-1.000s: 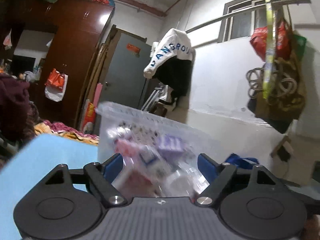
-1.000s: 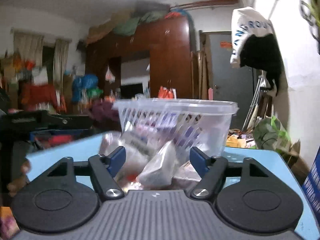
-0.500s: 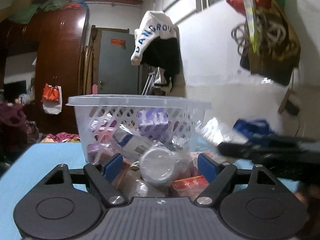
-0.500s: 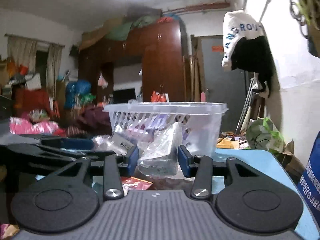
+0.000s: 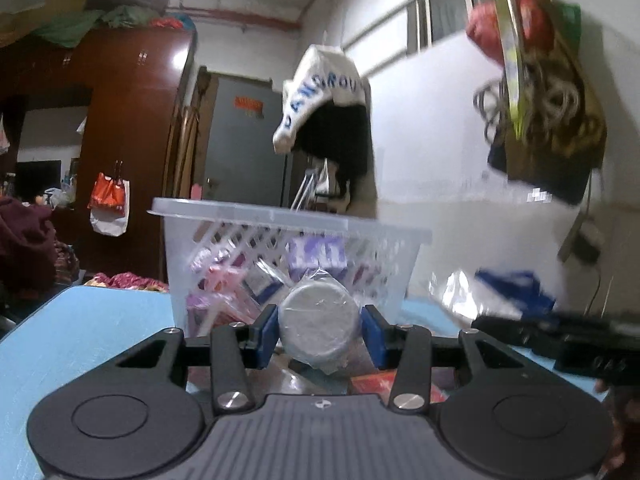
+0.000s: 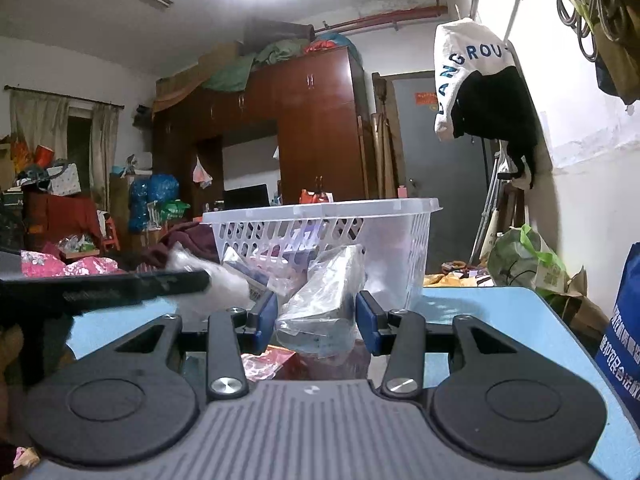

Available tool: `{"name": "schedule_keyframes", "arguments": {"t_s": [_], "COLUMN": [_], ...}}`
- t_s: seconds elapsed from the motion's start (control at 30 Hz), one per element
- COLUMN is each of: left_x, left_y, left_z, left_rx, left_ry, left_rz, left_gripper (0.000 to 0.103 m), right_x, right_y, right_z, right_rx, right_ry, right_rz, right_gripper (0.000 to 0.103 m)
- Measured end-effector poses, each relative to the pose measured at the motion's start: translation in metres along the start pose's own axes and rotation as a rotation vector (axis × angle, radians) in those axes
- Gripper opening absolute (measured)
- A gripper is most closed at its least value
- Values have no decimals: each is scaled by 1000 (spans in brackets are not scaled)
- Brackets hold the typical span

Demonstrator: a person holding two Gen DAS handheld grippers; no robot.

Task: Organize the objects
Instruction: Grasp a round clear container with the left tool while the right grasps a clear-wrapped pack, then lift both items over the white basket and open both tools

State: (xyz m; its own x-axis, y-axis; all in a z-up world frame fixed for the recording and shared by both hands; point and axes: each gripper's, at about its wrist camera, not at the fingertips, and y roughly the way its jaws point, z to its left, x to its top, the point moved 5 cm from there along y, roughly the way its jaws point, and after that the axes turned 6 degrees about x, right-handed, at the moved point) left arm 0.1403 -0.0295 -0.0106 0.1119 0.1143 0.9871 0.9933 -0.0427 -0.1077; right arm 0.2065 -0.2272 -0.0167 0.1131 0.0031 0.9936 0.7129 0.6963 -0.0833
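A clear slatted basket (image 5: pixel 280 220) full of small packets stands on the light blue table (image 5: pixel 80 332). Just in front of it, a round silver disc in clear wrap (image 5: pixel 318 320) sits between the blue pads of my left gripper (image 5: pixel 319 334). Its jaws are closing, and the pads touch the disc's sides. In the right wrist view, my right gripper (image 6: pixel 316 320) is shut on a crumpled clear plastic packet with a dark item inside (image 6: pixel 324 300). This packet is held in front of the same basket (image 6: pixel 320 208).
Red and pink packets (image 6: pixel 268 360) lie on the table under both grippers. A black finger (image 5: pixel 520 328) of the right gripper crosses the left wrist view. A white wall runs close on the right, with bags and a jacket (image 6: pixel 480 80) hanging. A blue bag (image 6: pixel 624 340) stands at the table's right edge.
Both grippers came closer to the pile in front of the basket. The right jaws shut on the clear packet first. The left jaws then narrowed from wide apart onto the round wrapped disc.
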Motion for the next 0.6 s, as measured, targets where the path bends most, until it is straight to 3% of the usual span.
{"name": "schedule_keyframes", "arguments": {"t_s": [0.17,0.3,0.37,0.47,0.6], "left_x": [10,66,96,126,125], "left_y": [-13,-9,9,55,105], "left_z": [18,20,17,17,28], "left_rx": [-34,-57,-54,-34,20], "left_ry": [-75,-69,-62,-83,-120], "left_rz": [-66,-128,-120,-34,84], "left_gripper": [48,49,49,49,49], "right_x": [2,50,76,100,105], "right_y": [-5,-1,23,72,109], "right_z": [-1,10,10,1,-9], "right_rx": [3,-45,-31,-15,-23], "right_ry": [27,-73,-90,-81,-65], "right_rz": [-34,-116,-65,65,169], "right_gripper": [47,47,47,47,47]}}
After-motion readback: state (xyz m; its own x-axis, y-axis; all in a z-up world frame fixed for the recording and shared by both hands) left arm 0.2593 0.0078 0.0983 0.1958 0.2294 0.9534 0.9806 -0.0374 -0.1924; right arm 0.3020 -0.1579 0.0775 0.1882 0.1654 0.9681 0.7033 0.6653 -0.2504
